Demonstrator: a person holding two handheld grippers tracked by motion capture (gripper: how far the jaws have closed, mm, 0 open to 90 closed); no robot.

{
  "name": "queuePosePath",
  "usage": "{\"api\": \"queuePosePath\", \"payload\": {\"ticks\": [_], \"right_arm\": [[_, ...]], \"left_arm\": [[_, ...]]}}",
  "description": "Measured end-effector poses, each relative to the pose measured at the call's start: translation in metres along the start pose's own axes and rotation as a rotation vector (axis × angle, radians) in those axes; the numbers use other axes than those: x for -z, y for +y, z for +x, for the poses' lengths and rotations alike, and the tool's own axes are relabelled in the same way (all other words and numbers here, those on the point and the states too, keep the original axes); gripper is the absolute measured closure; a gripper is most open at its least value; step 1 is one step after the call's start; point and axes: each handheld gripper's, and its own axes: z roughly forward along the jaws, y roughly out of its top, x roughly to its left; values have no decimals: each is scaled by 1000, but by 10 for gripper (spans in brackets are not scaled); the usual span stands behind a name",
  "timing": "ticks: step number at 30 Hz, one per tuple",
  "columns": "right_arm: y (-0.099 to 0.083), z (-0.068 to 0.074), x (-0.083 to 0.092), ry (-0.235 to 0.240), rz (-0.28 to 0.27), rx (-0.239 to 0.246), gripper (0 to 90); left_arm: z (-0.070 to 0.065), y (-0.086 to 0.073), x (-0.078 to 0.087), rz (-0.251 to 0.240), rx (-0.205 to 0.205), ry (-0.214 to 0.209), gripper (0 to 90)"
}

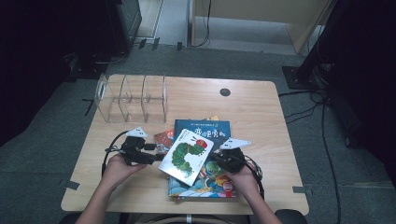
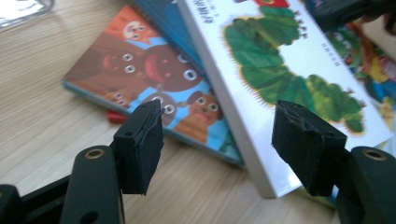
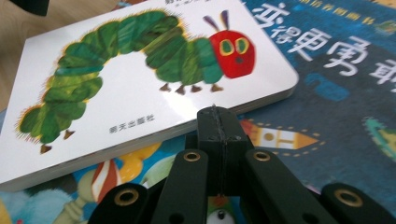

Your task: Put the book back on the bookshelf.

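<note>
Sorting books, we have the left gripper (image 2: 217, 140) apart beside the caterpillar book (image 1: 187, 155) (seemingly released); right gripper (image 3: 219, 123) together; rack (image 1: 133, 98) unfilled.

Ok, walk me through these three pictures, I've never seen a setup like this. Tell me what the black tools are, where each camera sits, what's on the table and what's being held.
A person sits at a wooden table with a hand-held two-jaw gripper in each hand. The wide picture comes from a camera above, looking down. The other two come from cameras riding on the grippers, looking along their black jaws.

On the table lie a clear plastic rack and a pile of picture books. On top is the white caterpillar book, over a blue book and an orange book.

The left gripper is open, its jaws on either side of the caterpillar book's edge without pressing it. The right gripper is shut, with nothing visibly between its jaws, beside that book. Nothing is held.
</note>
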Motion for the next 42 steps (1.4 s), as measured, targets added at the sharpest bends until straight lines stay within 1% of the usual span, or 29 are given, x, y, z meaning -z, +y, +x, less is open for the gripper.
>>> {"api": "queuePosePath", "payload": {"ticks": [2,5,6,8,12,19,21,23,27,32,34,37,40,42], "right_arm": [[-1,3,-1,11,5,14,900],[-1,6,-3,3,8,23,900],[-1,5,-3,8,8,16,900],[-1,4,-4,14,0,17,900],[0,4,-7,17,-7,13,900],[4,5,-14,30,-22,16,900],[5,5,-16,32,-24,17,900],[6,6,-17,36,-23,14,900],[7,6,-18,39,-22,14,900],[8,7,-20,40,-20,19,900],[9,8,-21,42,-20,24,900],[10,9,-21,41,-20,28,900],[10,10,-21,48,-17,34,900],[9,11,-22,47,-18,44,900]], "left_arm": [[0,1,-2,-3,6,-15,326],[-1,3,-4,5,8,-16,319],[-1,3,-5,6,9,-17,319],[-2,4,-7,15,5,-13,320],[-4,6,-14,36,9,-13,331],[-6,9,-24,59,6,-13,334],[-6,10,-26,67,4,-7,333],[-5,10,-27,69,12,-12,330],[-3,10,-29,70,43,-26,329],[-4,10,-32,69,53,-41,332],[-5,11,-32,69,52,-35,329],[-4,10,-32,66,67,-31,336],[-4,10,-30,70,92,-27,357],[-3,10,-29,87,112,-27,354]]}}
